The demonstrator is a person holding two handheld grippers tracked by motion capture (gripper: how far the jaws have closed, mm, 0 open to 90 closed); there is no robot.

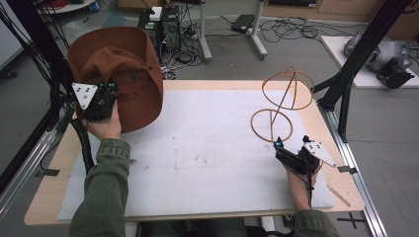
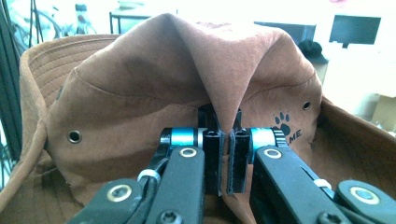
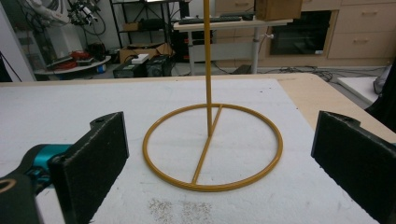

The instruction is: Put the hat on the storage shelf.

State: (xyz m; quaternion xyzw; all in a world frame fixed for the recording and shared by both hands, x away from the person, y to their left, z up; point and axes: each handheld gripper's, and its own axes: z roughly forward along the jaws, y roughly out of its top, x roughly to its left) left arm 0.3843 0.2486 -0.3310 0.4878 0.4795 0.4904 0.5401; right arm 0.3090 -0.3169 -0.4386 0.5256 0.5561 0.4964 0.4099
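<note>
One paw print and "ME" mark the brown hat (image 2: 140, 93).

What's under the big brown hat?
Nothing much: the brown hat hangs in the air, pinched by the left gripper above the table's left corner. What's inside its crown is hidden.

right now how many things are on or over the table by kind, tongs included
hat: 1
wire stand: 1
white mat: 1
tongs: 2, left tongs shut on the hat, right tongs open before the stand's ring
total: 5
</note>
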